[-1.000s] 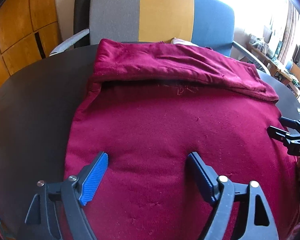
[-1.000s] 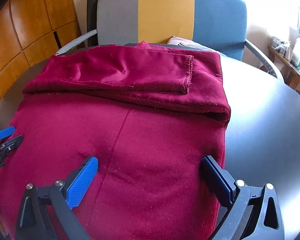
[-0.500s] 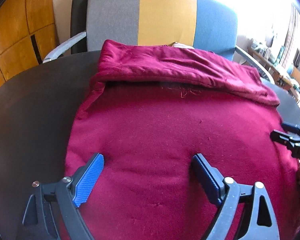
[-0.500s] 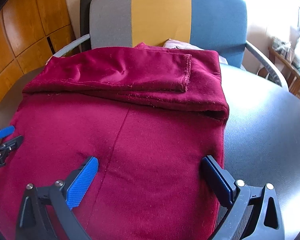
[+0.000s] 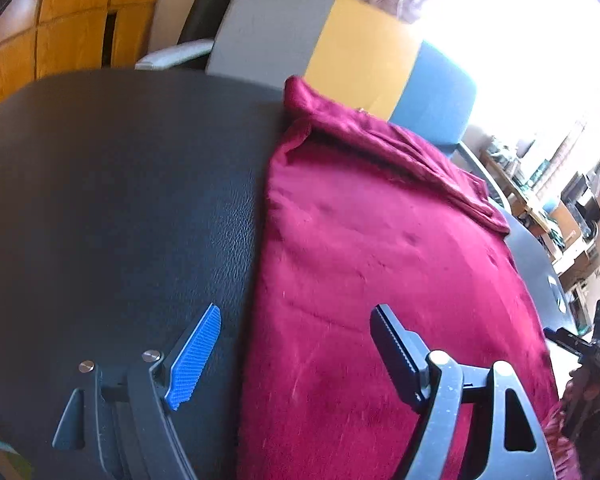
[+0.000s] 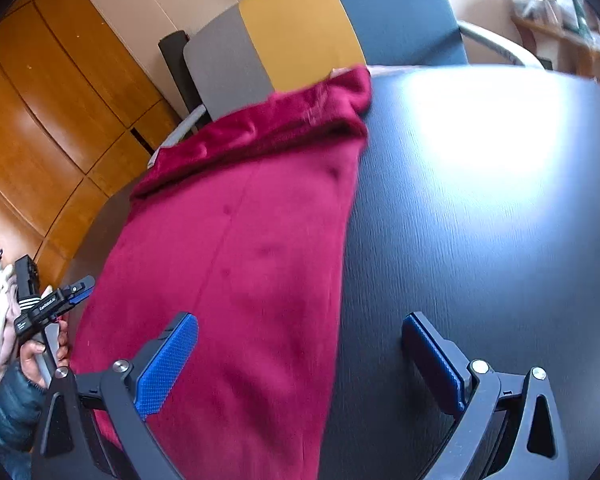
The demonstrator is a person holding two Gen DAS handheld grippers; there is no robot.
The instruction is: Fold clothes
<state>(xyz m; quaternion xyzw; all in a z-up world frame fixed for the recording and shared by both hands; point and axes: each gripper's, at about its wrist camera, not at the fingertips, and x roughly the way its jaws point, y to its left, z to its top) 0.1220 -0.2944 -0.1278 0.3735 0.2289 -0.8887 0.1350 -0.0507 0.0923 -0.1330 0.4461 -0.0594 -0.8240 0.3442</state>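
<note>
A dark red garment (image 5: 380, 264) lies flat on the black table (image 5: 120, 200), its far end folded back toward me in a band (image 5: 400, 152). My left gripper (image 5: 296, 344) is open and straddles the garment's left edge, with its blue pad over bare table and the other finger over cloth. In the right wrist view the same garment (image 6: 240, 260) runs away from me. My right gripper (image 6: 300, 356) is open and straddles the garment's right edge. The left gripper (image 6: 66, 292) shows there at the far left in a person's hand.
A chair (image 5: 340, 60) with grey, yellow and blue panels stands behind the table. Wooden wall panels (image 6: 40, 120) are at the left. Shelves with clutter (image 5: 560, 208) sit at the far right. Bare black tabletop (image 6: 480, 200) spreads right of the garment.
Both grippers have swung outward from the garment's middle, the left one to its left edge, the right one to its right edge. Both stay open. The garment has not moved.
</note>
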